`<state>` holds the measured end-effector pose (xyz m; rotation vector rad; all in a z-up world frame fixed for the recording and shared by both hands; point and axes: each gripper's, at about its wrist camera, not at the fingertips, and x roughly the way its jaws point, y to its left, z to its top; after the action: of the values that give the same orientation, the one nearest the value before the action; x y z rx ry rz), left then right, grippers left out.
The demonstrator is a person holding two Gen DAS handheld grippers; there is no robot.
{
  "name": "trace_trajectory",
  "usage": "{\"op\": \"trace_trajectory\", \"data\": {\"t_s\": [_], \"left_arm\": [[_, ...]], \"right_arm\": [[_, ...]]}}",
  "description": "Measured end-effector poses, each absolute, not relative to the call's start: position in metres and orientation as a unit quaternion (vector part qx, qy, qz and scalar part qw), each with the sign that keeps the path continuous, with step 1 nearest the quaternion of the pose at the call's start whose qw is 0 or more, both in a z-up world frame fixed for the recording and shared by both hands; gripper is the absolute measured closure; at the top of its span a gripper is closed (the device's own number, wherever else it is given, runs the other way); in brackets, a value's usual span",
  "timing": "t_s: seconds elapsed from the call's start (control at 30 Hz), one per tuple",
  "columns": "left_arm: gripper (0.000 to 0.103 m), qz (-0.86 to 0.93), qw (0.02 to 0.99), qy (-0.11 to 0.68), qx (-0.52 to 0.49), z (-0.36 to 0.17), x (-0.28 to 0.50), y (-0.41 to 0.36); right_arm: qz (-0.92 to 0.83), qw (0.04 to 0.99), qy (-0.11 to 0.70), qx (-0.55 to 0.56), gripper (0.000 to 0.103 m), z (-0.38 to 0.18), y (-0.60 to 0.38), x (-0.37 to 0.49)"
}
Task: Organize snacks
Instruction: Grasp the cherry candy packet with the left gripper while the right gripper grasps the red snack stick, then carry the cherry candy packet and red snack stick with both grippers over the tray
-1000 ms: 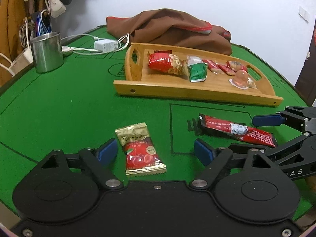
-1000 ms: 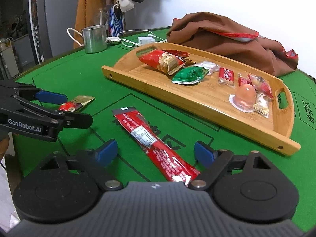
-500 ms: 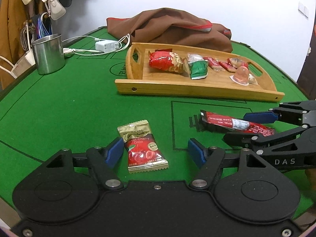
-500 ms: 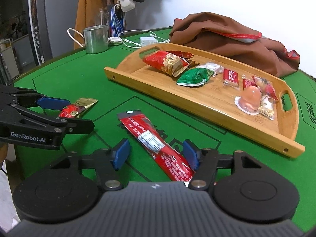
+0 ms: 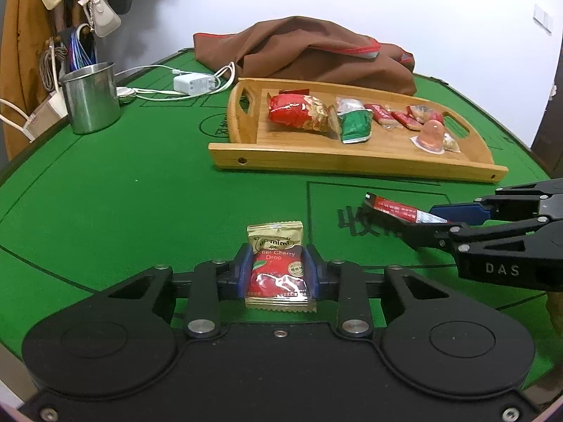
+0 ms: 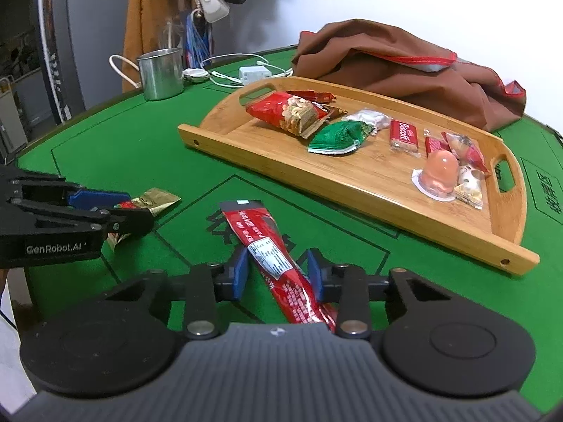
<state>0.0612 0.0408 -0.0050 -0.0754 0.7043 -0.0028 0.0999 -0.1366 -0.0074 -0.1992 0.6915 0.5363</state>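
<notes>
Left wrist view is showing the left gripper clamping a gold-and-red cherry drop packet; its blue pads are pressing on both long sides of the packet, which is lying on the green table near the table's near edge. The jaws have just been closing, with that packet between them. To the right in this view, the right gripper is reaching in from the table's right edge, and a long red stick pack is sitting between its fingers.

In the right wrist view, the right gripper is grasping that long red stick pack about midway along, the pack running diagonally between the blue pads; these jaws have just been closing too. The left gripper is showing at the left, holding the cherry drop packet just above the felt.

A wooden tray is standing further in, toward the table's far right, already carrying a red nut bag, a green packet, a Biscoff biscuit and a pink jelly cup. A steel mug, a white charger and a brown cloth are lying along the far edge.
</notes>
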Motion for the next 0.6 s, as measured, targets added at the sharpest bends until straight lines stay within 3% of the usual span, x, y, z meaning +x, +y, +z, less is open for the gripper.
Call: {"op": "trace_trajectory", "data": {"t_s": [0.1, 0.33, 0.6], "left_arm": [[0.075, -0.004, 0.940, 0.341, -0.034, -0.002, 0.061, 0.039], [0.076, -0.006, 0.944, 0.328, -0.023, 0.008, 0.065, 0.035], [0.076, -0.024, 0.950, 0.311, -0.022, 0.026, 0.076, 0.031]], "right_arm": [[0.226, 0.908, 0.339, -0.094, 0.080, -0.003, -0.138, 0.101], [0.187, 0.901, 0.387, -0.053, 0.081, 0.006, -0.155, 0.116], [0.175, 0.907, 0.382, -0.012, 0.082, 0.023, -0.175, 0.119]]}}
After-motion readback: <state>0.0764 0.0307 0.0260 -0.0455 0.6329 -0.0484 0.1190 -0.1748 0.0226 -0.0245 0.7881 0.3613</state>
